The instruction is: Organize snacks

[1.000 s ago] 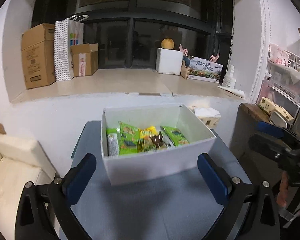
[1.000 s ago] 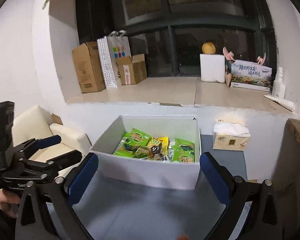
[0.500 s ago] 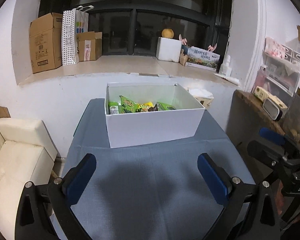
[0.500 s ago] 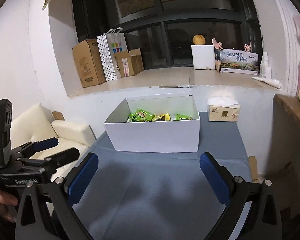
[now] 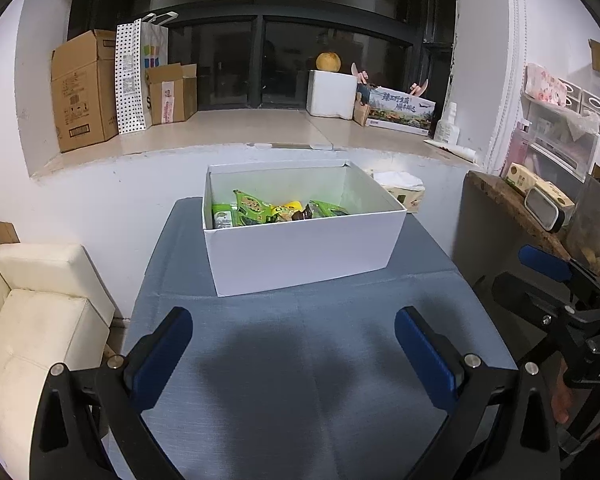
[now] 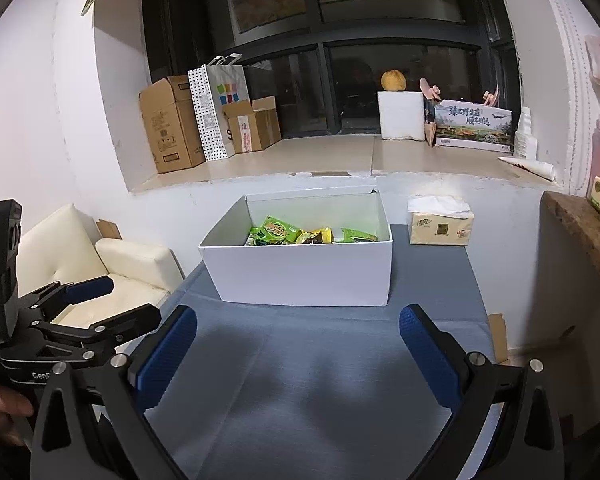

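A white open box [image 5: 304,252] stands at the far end of a table with a grey-blue cloth [image 5: 300,380]. It shows in the right wrist view too [image 6: 304,272]. Inside lie several snack packets [image 5: 276,213], mostly green, one yellow [image 6: 312,234]. My left gripper [image 5: 294,354] is open and empty, held above the cloth well short of the box. My right gripper [image 6: 298,356] is also open and empty, at about the same distance. Each gripper shows at the edge of the other's view: the right one [image 5: 556,276], the left one [image 6: 84,308].
A tissue box [image 6: 440,224] sits on the table right of the white box. A cream sofa [image 5: 32,308] is at the left. A wooden shelf with items [image 5: 540,208] is at the right. Cardboard boxes [image 5: 84,88] and a foam box [image 5: 332,94] stand on the window ledge.
Both grippers have pulled back from the box and away from it; the box now looks smaller and farther. Both stay open and empty.
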Available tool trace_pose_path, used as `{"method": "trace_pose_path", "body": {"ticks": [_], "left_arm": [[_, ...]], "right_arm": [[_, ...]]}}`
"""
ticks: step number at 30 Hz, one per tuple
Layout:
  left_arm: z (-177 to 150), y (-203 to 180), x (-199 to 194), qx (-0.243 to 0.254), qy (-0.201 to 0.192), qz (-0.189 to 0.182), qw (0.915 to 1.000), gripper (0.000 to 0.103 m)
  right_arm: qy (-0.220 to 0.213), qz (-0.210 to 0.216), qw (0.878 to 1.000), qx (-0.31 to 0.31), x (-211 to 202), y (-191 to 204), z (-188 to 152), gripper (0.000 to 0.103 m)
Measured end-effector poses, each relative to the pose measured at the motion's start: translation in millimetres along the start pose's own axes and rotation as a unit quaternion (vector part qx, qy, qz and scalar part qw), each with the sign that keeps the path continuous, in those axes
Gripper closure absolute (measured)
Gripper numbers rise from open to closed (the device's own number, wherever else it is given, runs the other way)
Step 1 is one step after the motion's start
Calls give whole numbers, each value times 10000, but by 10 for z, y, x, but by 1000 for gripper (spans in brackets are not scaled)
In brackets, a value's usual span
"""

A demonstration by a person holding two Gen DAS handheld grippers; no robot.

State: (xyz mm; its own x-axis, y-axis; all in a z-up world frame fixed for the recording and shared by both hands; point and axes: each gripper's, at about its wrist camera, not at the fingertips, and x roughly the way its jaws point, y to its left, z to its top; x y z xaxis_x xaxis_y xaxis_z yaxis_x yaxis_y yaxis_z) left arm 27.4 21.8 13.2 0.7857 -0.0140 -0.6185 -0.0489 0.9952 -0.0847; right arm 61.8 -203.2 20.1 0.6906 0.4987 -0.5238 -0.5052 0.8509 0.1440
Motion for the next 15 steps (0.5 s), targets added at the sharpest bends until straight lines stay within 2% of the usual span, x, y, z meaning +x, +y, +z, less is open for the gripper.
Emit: {"method": "trace_pose_path", "body": {"ticks": [15], "left_arm": [[-12,8,6,-13,8,-44,10000,0]], "right_arm": [[18,85,10000,-30,5,45,-5,0]]}}
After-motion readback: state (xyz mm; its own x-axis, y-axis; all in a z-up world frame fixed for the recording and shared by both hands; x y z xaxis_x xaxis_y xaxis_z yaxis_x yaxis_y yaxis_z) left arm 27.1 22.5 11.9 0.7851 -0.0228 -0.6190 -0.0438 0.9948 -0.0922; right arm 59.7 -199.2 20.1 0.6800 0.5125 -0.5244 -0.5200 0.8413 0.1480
